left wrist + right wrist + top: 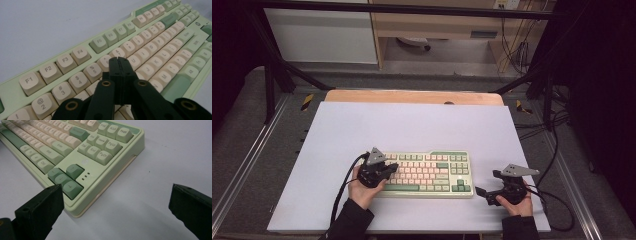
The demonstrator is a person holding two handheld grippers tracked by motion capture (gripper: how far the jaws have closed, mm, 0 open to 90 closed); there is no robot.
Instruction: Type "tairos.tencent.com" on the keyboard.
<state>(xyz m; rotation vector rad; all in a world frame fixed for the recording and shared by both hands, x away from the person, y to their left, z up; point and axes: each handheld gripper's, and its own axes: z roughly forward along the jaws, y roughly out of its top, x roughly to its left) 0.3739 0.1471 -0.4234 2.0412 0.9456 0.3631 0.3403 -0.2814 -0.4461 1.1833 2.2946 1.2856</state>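
A pale green keyboard (432, 172) with cream and green keys lies on the white table top. My left gripper (391, 167) hovers over its left half, shut with nothing between the jaws. In the left gripper view that gripper (118, 60) has its closed tips just above the keyboard (140, 47), near the 6 and 7 keys. My right gripper (482, 194) sits on the table just off the keyboard's right front corner, open. In the right gripper view its jaws stand wide apart, one by the keyboard (100, 157) corner near the arrow keys (66, 178), the other over bare table.
The white table top (412, 125) has free room behind and beside the keyboard. A wooden edge (412, 96) runs along its far side. Black cables (557, 200) trail off at the right, and a dark frame surrounds the table.
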